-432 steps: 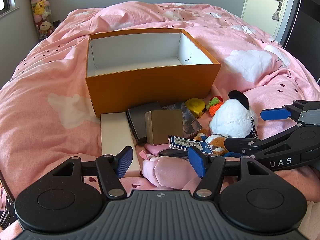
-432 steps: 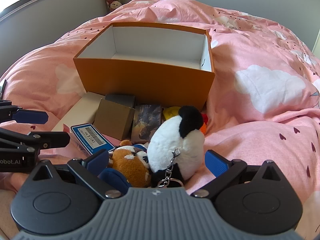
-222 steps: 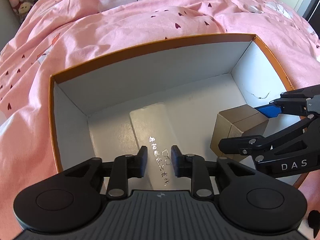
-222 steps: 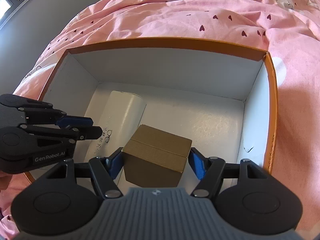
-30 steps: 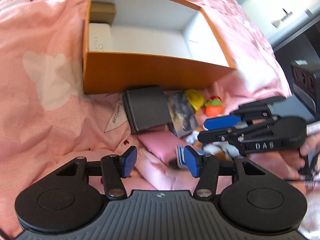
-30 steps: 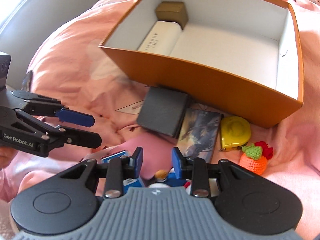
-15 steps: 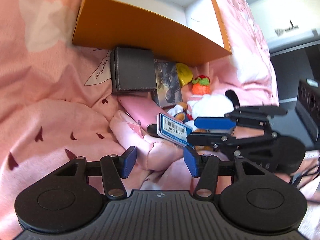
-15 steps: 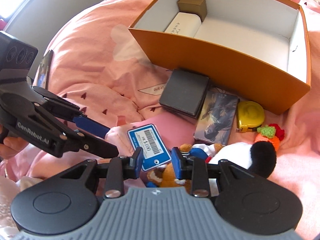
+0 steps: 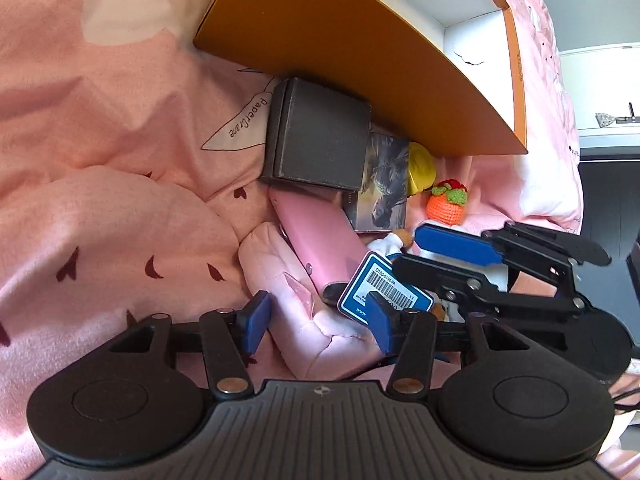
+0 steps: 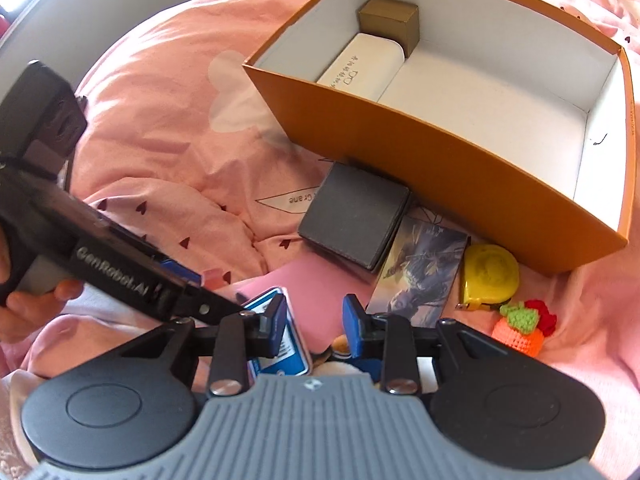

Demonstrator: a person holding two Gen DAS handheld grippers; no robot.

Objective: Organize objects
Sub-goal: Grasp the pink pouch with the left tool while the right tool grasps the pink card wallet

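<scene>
One orange cardboard box [image 10: 460, 168], rectangular, white inside, sits open-topped on a pink quilt [image 10: 160, 128] printed with small dark hearts and white clouds; its long axis runs from about 10 to 4 o'clock in the right wrist view. Two things lie inside at the 11 o'clock end: one cream hard case [image 10: 360, 66] with rounded edges, long axis toward 1 o'clock, and one small gold-brown cardboard cube [image 10: 389, 21] touching its far end.

Loose items lie just outside the box's near wall: one matte dark grey square box [image 10: 354, 220], one glossy printed card [image 10: 420, 270] beside it at 4 o'clock, one yellow tape measure [image 10: 490, 274], rounded plastic, one orange crocheted fruit [image 10: 518, 330] with green leaf and red bit, one smooth pink flat case [image 9: 320, 240] with long axis from 11 to 5 o'clock, one blue-bordered barcode tag [image 9: 384, 290], and plush toys mostly hidden under the grippers.

Left gripper [image 9: 316, 322]: blue pads spread, jaws just been closing in, straddling a soft pale-pink padded lump [image 9: 304, 312]; the pads don't press it, and the right pad overlaps the tag's edge. Right gripper [image 10: 314, 326]: pads partly apart, low over the plush pile, tag under the left pad; can't tell if anything is pinched. A hand [image 10: 36, 304] grips the left tool at 9 o'clock.
</scene>
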